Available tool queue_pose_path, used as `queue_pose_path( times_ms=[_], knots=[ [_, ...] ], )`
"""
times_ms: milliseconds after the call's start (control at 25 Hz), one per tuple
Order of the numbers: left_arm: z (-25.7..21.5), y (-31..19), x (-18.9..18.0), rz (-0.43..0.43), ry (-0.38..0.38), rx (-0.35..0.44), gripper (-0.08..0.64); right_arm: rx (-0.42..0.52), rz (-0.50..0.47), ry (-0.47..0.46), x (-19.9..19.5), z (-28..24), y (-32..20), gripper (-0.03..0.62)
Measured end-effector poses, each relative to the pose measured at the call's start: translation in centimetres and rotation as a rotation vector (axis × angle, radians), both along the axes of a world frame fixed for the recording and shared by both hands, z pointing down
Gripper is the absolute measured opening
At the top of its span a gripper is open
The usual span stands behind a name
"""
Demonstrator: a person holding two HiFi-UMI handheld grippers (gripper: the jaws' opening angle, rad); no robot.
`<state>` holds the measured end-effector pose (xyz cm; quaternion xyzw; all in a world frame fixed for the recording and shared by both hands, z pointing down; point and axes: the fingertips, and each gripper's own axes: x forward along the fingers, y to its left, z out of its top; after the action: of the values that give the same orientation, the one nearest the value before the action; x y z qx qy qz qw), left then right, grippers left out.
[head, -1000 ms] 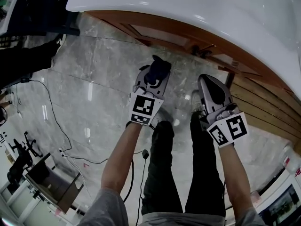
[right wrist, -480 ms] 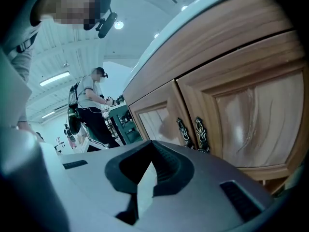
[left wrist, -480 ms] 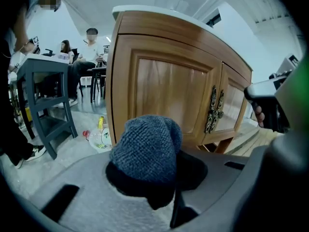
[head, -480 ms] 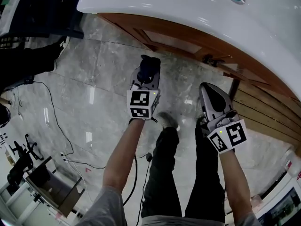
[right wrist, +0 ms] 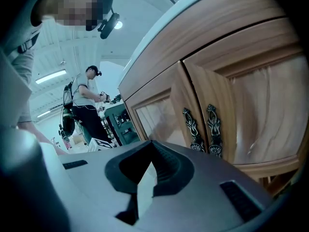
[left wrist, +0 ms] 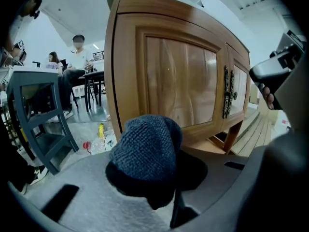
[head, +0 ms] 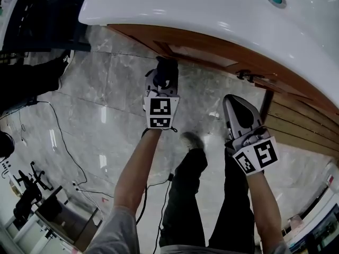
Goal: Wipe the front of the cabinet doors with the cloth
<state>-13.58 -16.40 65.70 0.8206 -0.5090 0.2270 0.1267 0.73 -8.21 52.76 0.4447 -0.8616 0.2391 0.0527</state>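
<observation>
Left gripper [head: 162,78]: fingers pinched on a bunched, dark blue knit cloth [left wrist: 145,150], which stood up out of the grip and pointed forward. Right gripper [right wrist: 145,177]: fingers pressed together, nothing between them.

Cabinet doors [left wrist: 193,81] stood straight ahead of the cloth, under the white worktop [head: 201,9]. In the left gripper view the cloth faced the left-hand door panel [left wrist: 176,79]. We judged it just short of the wood, not yet touching. The paired metal handles [left wrist: 228,92] at the doors' meeting edge lay off to the cloth's right.

The left gripper was nearer the doors. The right gripper hung back, aimed toward the handles and the right-hand door [right wrist: 270,105].

Judgement: the wipe had not begun on this panel. The next move called for pushing the cloth straight forward onto the left-hand panel, then stroking across it toward the handles.
</observation>
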Motion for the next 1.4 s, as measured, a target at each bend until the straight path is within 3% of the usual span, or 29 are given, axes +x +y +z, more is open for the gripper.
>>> queue_pose_path(
  times_ms=[360,880,1400],
  knots=[
    [2.4,-1.7,-1.0,0.039,-0.045,0.004,0.098,-0.018,0.02,0.005,-0.7,1.8,-0.4,0.009],
    [3.0,-2.7,-1.2,0.016,-0.025,-0.007,0.097,-0.02,0.032,-0.003,0.0,2.0,-0.7,0.009],
    [3.2,-1.7,2.6,0.034,-0.008,-0.024,0.097,-0.023,0.04,-0.005,2.4,2.0,0.2,0.009]
  ],
)
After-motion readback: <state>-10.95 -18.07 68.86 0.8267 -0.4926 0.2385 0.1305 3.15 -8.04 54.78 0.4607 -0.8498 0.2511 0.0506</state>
